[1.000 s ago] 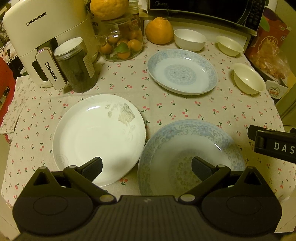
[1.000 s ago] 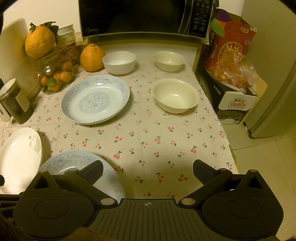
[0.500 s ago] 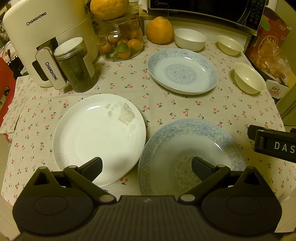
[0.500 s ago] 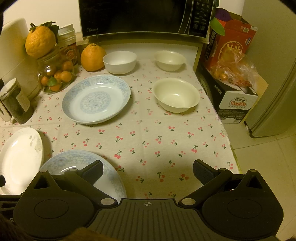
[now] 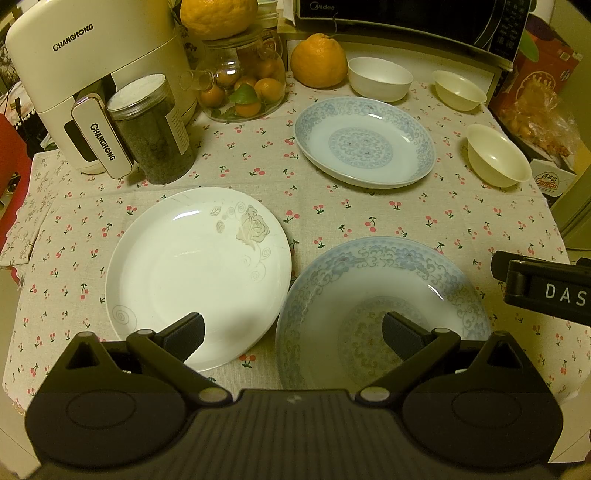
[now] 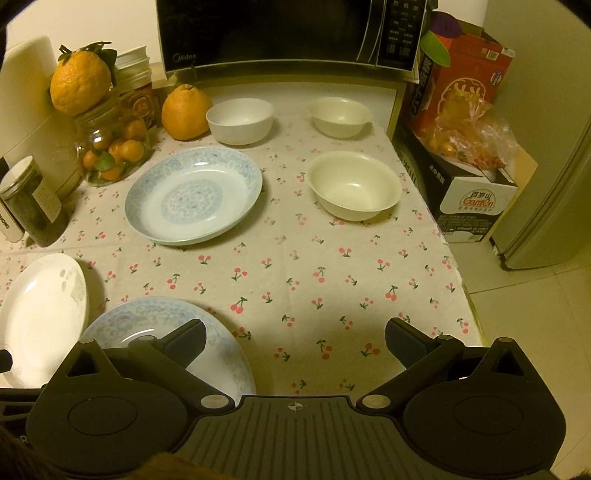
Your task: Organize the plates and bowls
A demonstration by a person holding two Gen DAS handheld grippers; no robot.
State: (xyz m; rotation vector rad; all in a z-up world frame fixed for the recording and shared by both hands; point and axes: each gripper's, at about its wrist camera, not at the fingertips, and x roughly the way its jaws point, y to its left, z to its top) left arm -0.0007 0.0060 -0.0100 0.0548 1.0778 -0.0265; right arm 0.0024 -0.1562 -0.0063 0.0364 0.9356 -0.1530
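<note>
Home kitchen: microwave (image 6: 288, 33), cherry-print tablecloth (image 6: 295, 266), fruit jar (image 5: 243, 88), fridge (image 6: 554, 166) beside the table.

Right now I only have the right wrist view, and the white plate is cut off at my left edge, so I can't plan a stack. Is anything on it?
Observer: No. The left wrist view shows nearly all of the white plate. It is bare, with a grey rose printed near its right rim.
Operator: And the blue plate nearest me?
Observer: The near blue plate is bare too. Its rim lies close beside the white plate's, but I cannot tell whether they touch.
Operator: Where is the left gripper?
Observer: The left gripper is open, with one finger over each of those two plates, and it holds nothing.
</note>
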